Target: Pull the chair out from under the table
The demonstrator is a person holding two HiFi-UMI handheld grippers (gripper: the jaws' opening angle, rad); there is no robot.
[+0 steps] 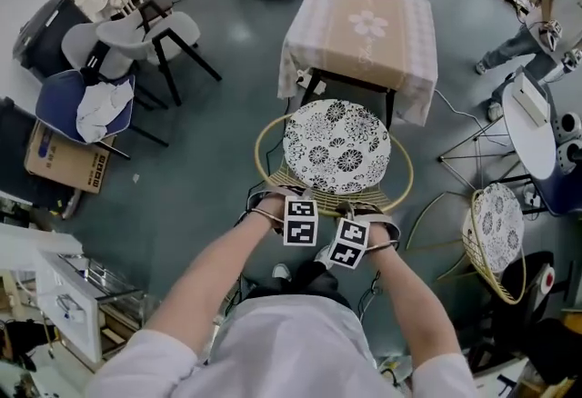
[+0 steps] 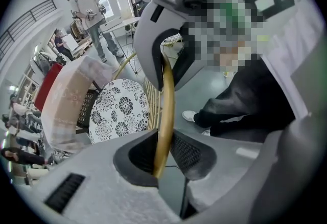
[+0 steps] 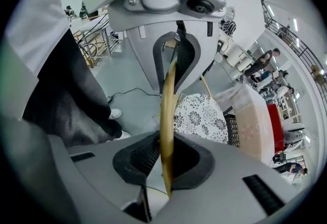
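The chair [image 1: 336, 149] stands on the grey floor [image 1: 209, 160] just in front of the tabletop [image 1: 364, 24], which is draped in a pale cloth. Its black-and-white flowered seat lies out in the open, with the far edge close to the cloth's near hem. At the far left we see a cardboard box [image 1: 68, 160] on the floor. Beside it is a blue chair [image 1: 64, 105] with a white cloth lying on it, and grey chairs [image 1: 150, 33] stand beyond, all well apart from the chair we are handling. A rattan hoop [image 1: 258, 151] rings the flowered seat, and we take its near arc from above, both claws pointing steeply down and our forearms [image 1: 227, 269] reaching in from the bottom edge. The left claw [image 2: 164, 159] is clamped on the hoop: in the left gripper view the golden rod runs up between the two dark pads [image 2: 143, 151], which close on it from either side. Just to its right, the right claw [image 3: 166, 161] is clamped on the same hoop, and the right gripper view shows the rod pinched between that claw's pads as well. The two marker cubes [image 1: 301, 221] sit side by side above the hoop. Further right, a second rattan chair [image 1: 498, 228] with the same flowered cushion stands apart at an angle.
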